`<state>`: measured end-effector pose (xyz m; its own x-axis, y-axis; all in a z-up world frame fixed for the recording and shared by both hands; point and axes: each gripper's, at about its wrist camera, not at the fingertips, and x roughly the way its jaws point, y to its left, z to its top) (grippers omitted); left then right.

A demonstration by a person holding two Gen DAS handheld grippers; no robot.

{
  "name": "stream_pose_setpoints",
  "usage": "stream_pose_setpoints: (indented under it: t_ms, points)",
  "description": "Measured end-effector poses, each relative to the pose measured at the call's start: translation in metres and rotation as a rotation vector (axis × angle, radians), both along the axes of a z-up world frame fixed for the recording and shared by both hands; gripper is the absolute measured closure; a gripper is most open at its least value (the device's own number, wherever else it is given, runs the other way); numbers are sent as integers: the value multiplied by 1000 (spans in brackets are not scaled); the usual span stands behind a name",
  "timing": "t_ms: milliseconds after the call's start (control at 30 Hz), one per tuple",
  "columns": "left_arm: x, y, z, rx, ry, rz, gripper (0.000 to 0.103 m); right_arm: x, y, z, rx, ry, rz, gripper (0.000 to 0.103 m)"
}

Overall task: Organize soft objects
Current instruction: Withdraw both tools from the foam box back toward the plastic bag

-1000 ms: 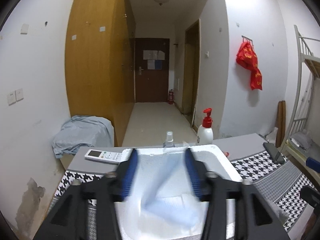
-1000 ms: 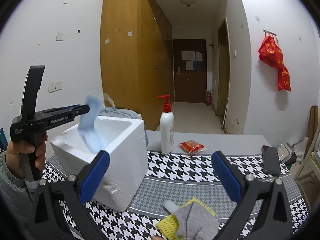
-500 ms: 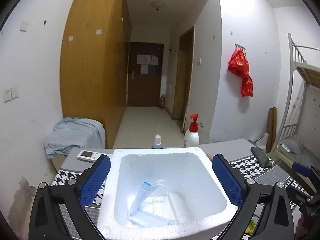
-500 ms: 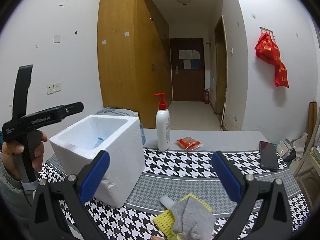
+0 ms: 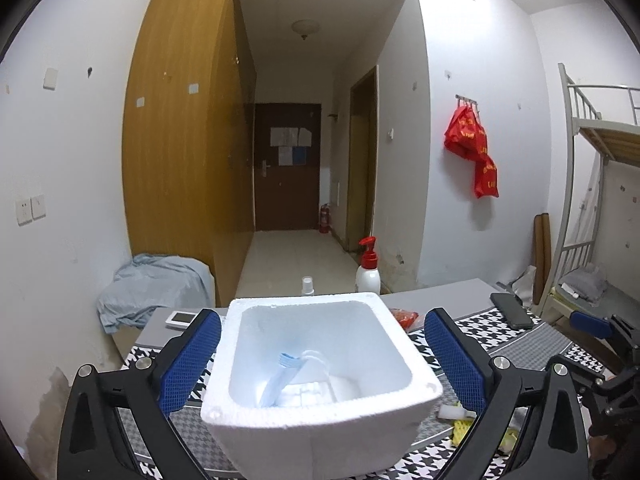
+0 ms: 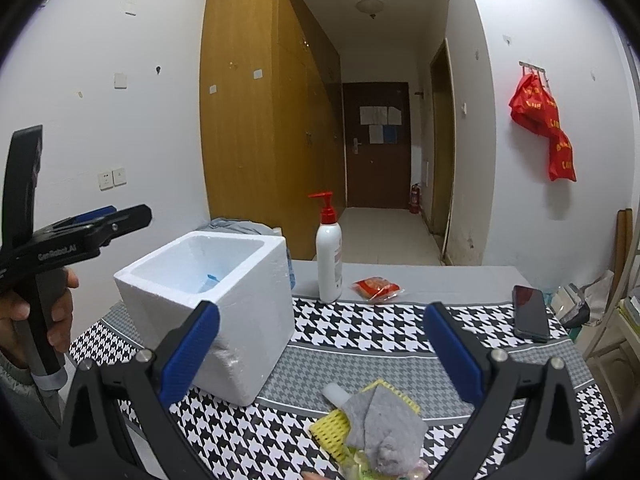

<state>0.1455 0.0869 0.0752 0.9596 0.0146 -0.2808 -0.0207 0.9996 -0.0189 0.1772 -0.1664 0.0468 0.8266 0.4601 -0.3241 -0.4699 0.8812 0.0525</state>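
A white foam box [image 5: 320, 412] stands on the houndstooth table, also in the right wrist view [image 6: 240, 320]. A light blue face mask [image 5: 282, 376] lies inside it, leaning on the wall; its tip shows from the right [image 6: 210, 279]. My left gripper [image 5: 322, 364] is open and empty, held above and behind the box. My right gripper [image 6: 320, 352] is open and empty above a pile of soft things: a grey cloth [image 6: 380, 420] on a yellow mesh sponge [image 6: 332, 428].
A white pump bottle with a red top [image 6: 329, 256], a red snack packet [image 6: 376, 285] and a black phone [image 6: 530, 312] lie on the table. A white remote [image 5: 181, 318] lies behind the box. A bunk bed [image 5: 600, 184] stands right.
My left gripper opened and let the mask drop into the foam box, then drew back and up. My right gripper stayed open over the cloth pile.
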Motion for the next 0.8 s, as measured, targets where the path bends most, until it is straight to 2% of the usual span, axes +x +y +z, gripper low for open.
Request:
stream_pose_setpoints:
  t_ms: [367, 800]
  points:
    - [-26, -14, -7, 28, -30, -10, 1, -15, -5, 1, 6, -9, 11, 0]
    - [-44, -15, -33, 25, -35, -33, 1, -30, -8, -11, -26, -22, 1, 0]
